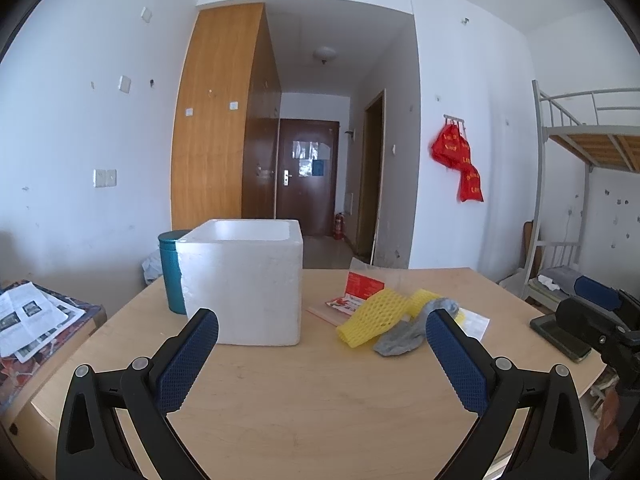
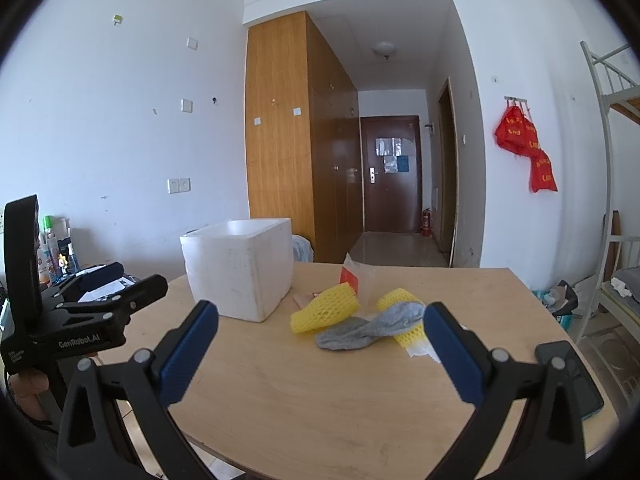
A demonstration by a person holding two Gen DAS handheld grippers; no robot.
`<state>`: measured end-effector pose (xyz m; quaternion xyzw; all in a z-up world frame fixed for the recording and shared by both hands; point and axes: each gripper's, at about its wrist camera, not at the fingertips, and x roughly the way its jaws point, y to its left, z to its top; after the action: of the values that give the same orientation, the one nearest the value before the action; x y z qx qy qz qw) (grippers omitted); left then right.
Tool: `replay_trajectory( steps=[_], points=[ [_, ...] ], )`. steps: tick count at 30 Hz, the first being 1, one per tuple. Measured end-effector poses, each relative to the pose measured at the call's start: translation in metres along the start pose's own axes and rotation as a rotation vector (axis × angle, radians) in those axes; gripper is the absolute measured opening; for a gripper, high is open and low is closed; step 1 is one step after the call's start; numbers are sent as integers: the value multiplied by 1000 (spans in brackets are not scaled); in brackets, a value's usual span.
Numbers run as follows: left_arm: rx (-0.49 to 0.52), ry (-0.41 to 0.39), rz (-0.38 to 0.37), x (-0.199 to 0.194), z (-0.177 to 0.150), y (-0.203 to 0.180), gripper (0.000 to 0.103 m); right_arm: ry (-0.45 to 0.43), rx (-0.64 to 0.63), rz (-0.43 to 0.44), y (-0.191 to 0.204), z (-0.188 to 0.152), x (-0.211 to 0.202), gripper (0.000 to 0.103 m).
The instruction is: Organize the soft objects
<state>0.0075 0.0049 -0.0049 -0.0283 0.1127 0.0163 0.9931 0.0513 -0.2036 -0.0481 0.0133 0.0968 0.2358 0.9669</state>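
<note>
Nearby: teal canister [image 1: 171, 272] behind foam box [image 1: 248, 284]; phone [image 2: 570, 376] right.

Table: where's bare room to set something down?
Free: the near half of the table, in front of the foam box and grey sock. Also the far right corner behind the yellow foam nets. Crowded: mid-right, nets, sock and papers overlapping; phone at right edge.

Grey sock [image 1: 416, 326] lies limp and crumpled near the table's [image 1: 304, 400] right half, draped across two yellow foam nets [image 1: 374, 314] (one left, one partly under it), with the white foam box [image 1: 244, 280] standing open-topped toward the far-left corner.
</note>
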Motion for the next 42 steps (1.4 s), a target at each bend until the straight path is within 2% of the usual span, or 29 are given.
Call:
replay_trajectory(
  steps=[17, 22, 39, 42],
  points=[
    [-1, 34, -20, 27, 13, -3, 103, 47, 1, 8, -17, 9, 28, 103],
    [7, 61, -33, 45, 19, -8, 103, 81, 6, -33, -27, 16, 44, 103],
    [22, 172, -106, 114, 31, -22, 103, 199, 44, -41, -63, 27, 95, 103],
    [15, 214, -128, 134, 31, -23, 103, 227, 45, -36, -71, 28, 106, 103]
  ],
)
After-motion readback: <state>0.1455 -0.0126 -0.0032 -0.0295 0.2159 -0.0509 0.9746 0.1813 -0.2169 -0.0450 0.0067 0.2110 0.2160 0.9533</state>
